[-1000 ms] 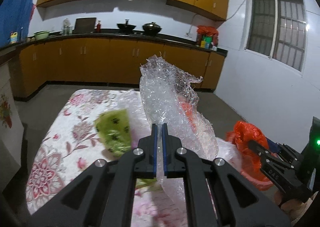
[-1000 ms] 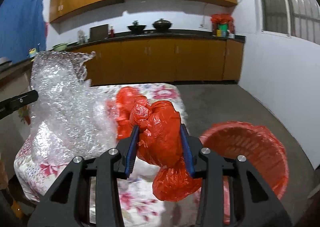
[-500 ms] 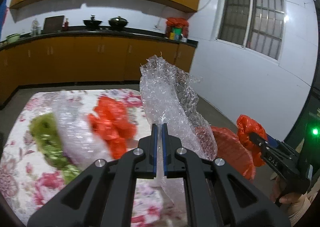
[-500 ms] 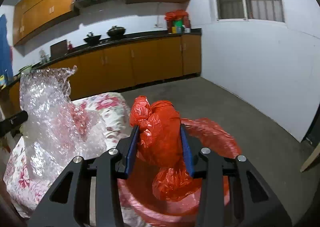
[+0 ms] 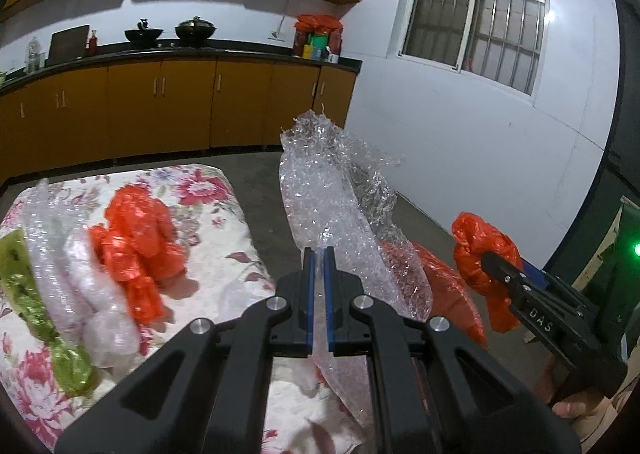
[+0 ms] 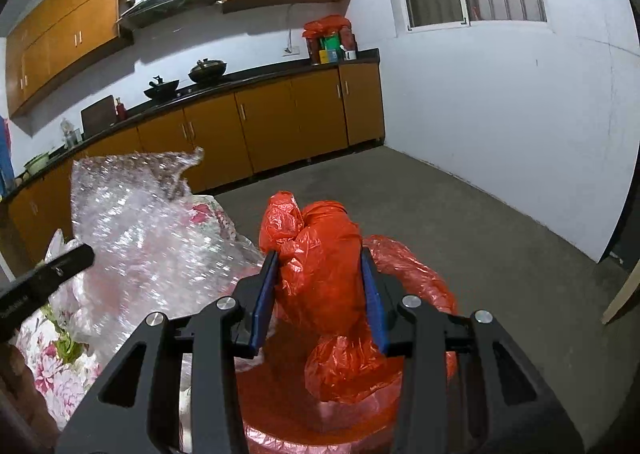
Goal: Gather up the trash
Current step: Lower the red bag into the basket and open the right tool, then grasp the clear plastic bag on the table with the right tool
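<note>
Two loads in the air at once, and that is my worry. On my left gripper (image 5: pixel 318 296) the jaws are pinched nearly flat on a big sheet of bubble wrap (image 5: pixel 336 189), caught only at its lower middle, so most of it stands up above the fingertips and a tail hangs below. It is light and floppy; if I let go too early, I reckon it drifts onto the table (image 5: pixel 224 270) or the floor rather than into the red-lined trash bin (image 6: pixel 416 270). It could also flop over the bin mouth and block the other drop.

On my right gripper (image 6: pixel 320 294) the jaws sit at a middling width, squeezing a crumpled red plastic bag (image 6: pixel 320 254) between the blue pads (image 6: pixel 264 294). The bag bulges above and below the pads, and it hangs directly over the bin opening, so that release looks safe. Same colour as the liner, though, so I may misjudge how deep it sits.

From the left camera the bin shows only through and beside the bubble wrap, so I cannot say the wrap is over the rim yet.

More rubbish waits on the flowered cloth: another red bag (image 5: pixel 136 242), clear wrap (image 5: pixel 84 294), a green wrapper (image 5: pixel 36 314).
</note>
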{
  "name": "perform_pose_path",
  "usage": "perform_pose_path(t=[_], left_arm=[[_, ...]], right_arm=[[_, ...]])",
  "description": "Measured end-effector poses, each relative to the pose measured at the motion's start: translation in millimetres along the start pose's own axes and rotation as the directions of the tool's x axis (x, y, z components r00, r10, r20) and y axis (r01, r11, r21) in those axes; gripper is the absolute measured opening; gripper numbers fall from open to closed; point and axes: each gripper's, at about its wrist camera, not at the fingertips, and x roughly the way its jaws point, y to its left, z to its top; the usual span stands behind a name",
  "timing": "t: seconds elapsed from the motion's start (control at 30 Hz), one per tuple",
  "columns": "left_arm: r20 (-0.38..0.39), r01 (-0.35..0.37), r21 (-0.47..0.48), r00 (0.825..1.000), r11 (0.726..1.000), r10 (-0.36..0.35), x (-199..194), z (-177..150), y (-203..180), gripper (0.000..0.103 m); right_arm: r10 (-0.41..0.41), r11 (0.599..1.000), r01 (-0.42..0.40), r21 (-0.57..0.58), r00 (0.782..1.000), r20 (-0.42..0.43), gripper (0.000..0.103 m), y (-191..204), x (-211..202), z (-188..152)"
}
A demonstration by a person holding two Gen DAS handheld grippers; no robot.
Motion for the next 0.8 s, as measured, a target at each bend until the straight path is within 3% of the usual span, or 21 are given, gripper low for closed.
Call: perform_pose_path(t=[0.23,0.33,0.4,0.47,0.63,0.8], left_arm=[[-0.038,0.027,0.017,0.999,0.999,-0.026,22,-7,-12,0.007],[-0.053,0.033,0.016,0.998,0.999,-0.032,32,-12,-15,0.011],[-0.063,0.030,0.014,0.998,0.999,-0.029,36,-15,-15,0.026],[-0.065,0.025,0.006,0.998,1.000,-0.024,37,-17,-11,0.033],[-0.070,-0.008,-0.017,0.998,1.000,0.007,30,-22,6,0.039],[-0.029,-0.093,-0.034,0.995,0.995,0.092,5,-24,29,0.053]], right_arm=[[0.010,0.999,-0.010,0.035,1.000,-0.008,0.043,-7,10,6],[0.015,0.999,-0.014,0.045,1.000,-0.009,0.057,-10,14,8],[0.012,0.999,-0.012,0.047,1.000,-0.008,0.063,-12,13,5],[0.009,0.999,-0.008,0.049,1.000,-0.012,0.064,-14,12,3],[-0.011,0.998,0.012,0.066,1.000,-0.016,0.064,-20,6,-2],[-0.023,0.999,0.023,0.039,1.000,-0.001,0.068,-18,-3,-1]])
